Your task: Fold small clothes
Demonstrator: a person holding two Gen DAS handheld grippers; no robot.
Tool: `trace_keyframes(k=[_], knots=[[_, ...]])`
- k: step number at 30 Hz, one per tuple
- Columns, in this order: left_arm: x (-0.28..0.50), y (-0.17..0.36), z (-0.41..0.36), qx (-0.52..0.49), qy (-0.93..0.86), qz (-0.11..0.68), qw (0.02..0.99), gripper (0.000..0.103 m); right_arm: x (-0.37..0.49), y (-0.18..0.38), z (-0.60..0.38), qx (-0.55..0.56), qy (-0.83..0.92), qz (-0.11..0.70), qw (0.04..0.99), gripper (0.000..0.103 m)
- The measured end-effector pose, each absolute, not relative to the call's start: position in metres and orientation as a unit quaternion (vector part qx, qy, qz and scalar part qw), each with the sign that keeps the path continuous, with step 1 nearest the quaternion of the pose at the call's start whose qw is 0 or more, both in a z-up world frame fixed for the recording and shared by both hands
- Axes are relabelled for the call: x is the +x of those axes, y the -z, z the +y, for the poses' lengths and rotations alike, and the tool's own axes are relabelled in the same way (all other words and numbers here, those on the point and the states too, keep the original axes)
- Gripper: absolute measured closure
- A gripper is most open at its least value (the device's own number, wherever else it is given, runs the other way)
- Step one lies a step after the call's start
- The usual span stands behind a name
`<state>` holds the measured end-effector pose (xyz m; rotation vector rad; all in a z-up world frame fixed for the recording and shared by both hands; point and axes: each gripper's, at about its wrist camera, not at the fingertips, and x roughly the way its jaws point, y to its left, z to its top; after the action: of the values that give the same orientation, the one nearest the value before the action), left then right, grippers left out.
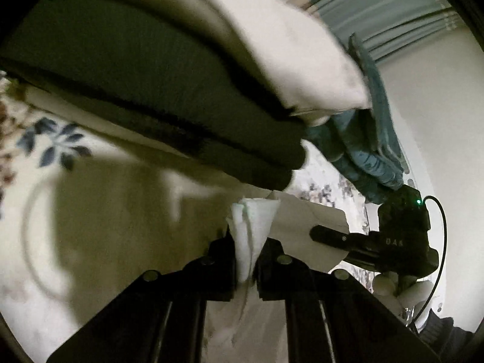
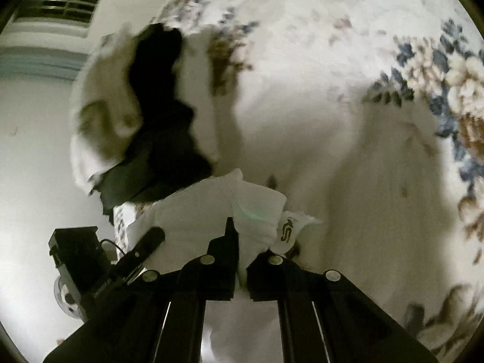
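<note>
A small white garment (image 1: 252,227) is held clamped at either end by the left claw (image 1: 245,267) and the right claw (image 2: 241,264) above the floral bedspread (image 2: 348,96) — its fold judged unfinished — while a stack of folded clothes (image 1: 169,99) lies beside.

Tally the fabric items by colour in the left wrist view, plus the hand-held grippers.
White: 2, the held white sock and a white folded cloth
Dark green: 1, folded garment
Teal: 1, teal cloth
Hand-held grippers: 2, left, right
Total: 6
</note>
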<state>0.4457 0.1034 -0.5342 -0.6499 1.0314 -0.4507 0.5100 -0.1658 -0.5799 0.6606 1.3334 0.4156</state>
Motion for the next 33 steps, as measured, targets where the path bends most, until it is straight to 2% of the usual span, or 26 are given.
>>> trace_keyframes(k=[7,11,13,14,15,16,17,18,22,28,31,33], knots=[[0.373,0.479,0.105,-0.290,0.221,0.452,0.814,0.096,0.439,0.519,-0.161,0.270,-0.238,0.569,0.739,0.098],[0.309,0.467,0.125,-0.277,0.225,0.470,0.808,0.092,0.369,0.500,-0.156,0.229,-0.259,0.571,0.745,0.098],[0.286,0.469,0.117,-0.277,0.220,0.490,0.797,0.083,0.329,0.507,-0.152,0.216,-0.265,0.591,0.730,0.094],[0.263,0.471,0.122,-0.278,0.212,0.503,0.791,0.072,0.313,0.512,-0.150,0.210,-0.267,0.603,0.722,0.091],[0.251,0.471,0.126,-0.277,0.206,0.510,0.788,0.056,0.297,0.519,-0.148,0.204,-0.269,0.617,0.711,0.079],[0.229,0.474,0.133,-0.278,0.194,0.521,0.783,0.048,0.275,0.531,-0.147,0.199,-0.268,0.640,0.692,0.061],[0.212,0.477,0.138,-0.280,0.181,0.530,0.780,0.039,0.261,0.539,-0.147,0.196,-0.267,0.655,0.679,0.053],[0.203,0.482,0.139,-0.282,0.172,0.535,0.777,0.038,0.247,0.549,-0.147,0.192,-0.267,0.671,0.664,0.047],[0.164,0.503,0.162,-0.310,0.123,0.570,0.751,0.038,0.197,0.575,-0.159,0.188,-0.255,0.718,0.620,0.046],[0.184,0.518,0.158,-0.318,0.113,0.566,0.752,0.038,0.188,0.601,-0.212,0.322,-0.159,0.696,0.621,0.045],[0.206,0.545,0.145,-0.312,0.110,0.588,0.738,0.038,0.194,0.610,-0.219,0.357,-0.123,0.678,0.630,0.045],[0.216,0.560,0.134,-0.298,0.104,0.599,0.736,0.043,0.199,0.616,-0.214,0.355,-0.109,0.675,0.637,0.045]])
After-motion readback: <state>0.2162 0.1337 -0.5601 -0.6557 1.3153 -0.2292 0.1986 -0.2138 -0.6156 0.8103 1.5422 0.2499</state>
